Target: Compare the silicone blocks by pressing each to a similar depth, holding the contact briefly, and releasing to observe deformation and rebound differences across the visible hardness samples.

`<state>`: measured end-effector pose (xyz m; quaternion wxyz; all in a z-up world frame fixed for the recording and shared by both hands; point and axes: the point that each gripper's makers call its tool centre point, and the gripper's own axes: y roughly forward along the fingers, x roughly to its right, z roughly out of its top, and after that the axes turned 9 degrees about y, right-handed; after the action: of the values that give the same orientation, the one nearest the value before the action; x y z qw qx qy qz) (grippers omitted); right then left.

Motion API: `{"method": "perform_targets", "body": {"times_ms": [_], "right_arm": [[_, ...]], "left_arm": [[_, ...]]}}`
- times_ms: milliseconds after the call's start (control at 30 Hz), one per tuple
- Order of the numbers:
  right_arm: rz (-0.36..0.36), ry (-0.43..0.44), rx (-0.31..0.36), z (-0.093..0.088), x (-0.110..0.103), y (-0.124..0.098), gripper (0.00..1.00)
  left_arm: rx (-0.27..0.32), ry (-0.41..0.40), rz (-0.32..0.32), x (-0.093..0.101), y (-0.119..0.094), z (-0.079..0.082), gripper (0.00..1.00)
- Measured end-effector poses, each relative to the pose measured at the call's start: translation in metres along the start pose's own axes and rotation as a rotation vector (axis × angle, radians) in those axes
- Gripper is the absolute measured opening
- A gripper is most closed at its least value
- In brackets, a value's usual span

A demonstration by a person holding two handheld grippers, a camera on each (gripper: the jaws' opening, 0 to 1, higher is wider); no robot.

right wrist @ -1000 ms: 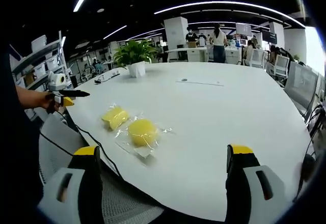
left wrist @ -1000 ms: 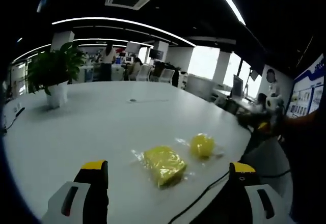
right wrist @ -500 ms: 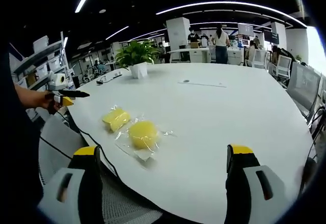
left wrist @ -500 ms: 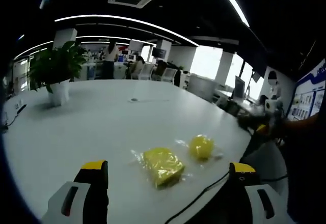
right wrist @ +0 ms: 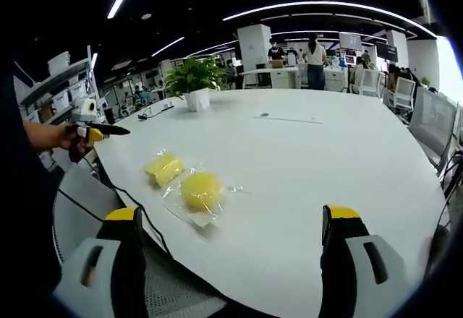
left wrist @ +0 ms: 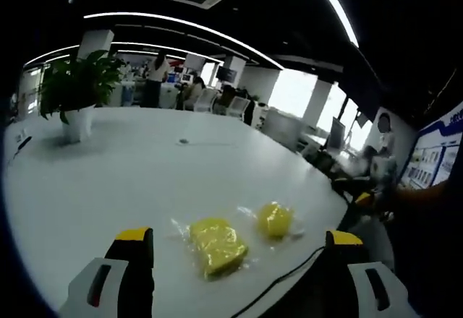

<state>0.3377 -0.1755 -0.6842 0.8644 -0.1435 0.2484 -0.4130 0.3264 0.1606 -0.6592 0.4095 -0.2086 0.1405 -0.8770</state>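
Left gripper (left wrist: 235,278): grey jaws with yellow tips, spread wide, empty. Right gripper (right wrist: 231,260): same, wide apart, nothing held.

Both off table edge, well apart from samples; no press begun.

Squarish yellow silicone block in clear wrap (left wrist: 215,244) and round yellow silicone block in clear wrap (right wrist: 200,189) lie side by side near edge of smooth white round table (right wrist: 325,152).

Risks, judged:
- glossy loose wrap slides under jaw tip; block skids on slick top or off the edge
- black cable (right wrist: 137,213) along the edge, snag hazard
- uneven press depth spoils comparison

A white table (right wrist: 325,159) carries two bagged yellow silicone blocks (right wrist: 164,167) (right wrist: 200,191), a potted plant (right wrist: 194,83) and a black cable (right wrist: 148,228).
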Motion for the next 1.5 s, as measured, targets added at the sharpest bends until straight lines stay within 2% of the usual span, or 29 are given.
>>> {"method": "perform_targets", "body": {"times_ms": [33, 133, 300, 567, 700, 800, 1100, 1233, 1367, 1433, 1500], "right_arm": [[-0.001, 0.003, -0.002, 0.000, 0.000, 0.000, 0.96], [-0.002, 0.004, 0.005, 0.000, 0.000, -0.002, 0.96], [-0.005, 0.002, -0.004, -0.005, 0.000, -0.004, 0.96], [-0.012, 0.018, -0.005, -0.011, 0.001, -0.006, 0.96], [-0.008, 0.020, -0.010, -0.013, 0.000, -0.006, 0.96], [-0.012, 0.027, -0.009, -0.014, 0.002, -0.005, 0.96], [-0.025, 0.037, -0.005, -0.013, 0.003, -0.004, 0.96], [-0.033, 0.045, -0.006, -0.015, 0.005, -0.003, 0.96], [-0.036, 0.050, -0.004, -0.015, 0.005, -0.002, 0.96], [-0.038, 0.053, -0.002, -0.014, 0.004, -0.002, 0.96], [-0.039, 0.055, 0.006, -0.013, 0.003, -0.002, 0.96]], "left_arm": [[-0.008, -0.022, -0.006, 0.002, 0.003, 0.000, 1.00], [0.003, -0.018, -0.020, 0.005, 0.014, 0.009, 1.00], [-0.038, -0.018, -0.033, 0.007, 0.032, 0.014, 1.00], [-0.052, -0.083, -0.065, 0.009, 0.061, 0.033, 1.00], [-0.067, -0.070, -0.087, 0.014, 0.077, 0.040, 1.00], [-0.101, -0.054, -0.096, 0.017, 0.088, 0.038, 1.00], [-0.177, -0.097, -0.131, 0.022, 0.117, 0.027, 0.99], [-0.184, -0.144, -0.147, 0.021, 0.129, 0.023, 0.97], [-0.209, -0.176, -0.134, 0.015, 0.141, 0.012, 0.94], [-0.208, -0.180, -0.126, 0.013, 0.145, 0.008, 0.88], [-0.196, -0.222, -0.137, 0.014, 0.150, 0.008, 0.87]]}}
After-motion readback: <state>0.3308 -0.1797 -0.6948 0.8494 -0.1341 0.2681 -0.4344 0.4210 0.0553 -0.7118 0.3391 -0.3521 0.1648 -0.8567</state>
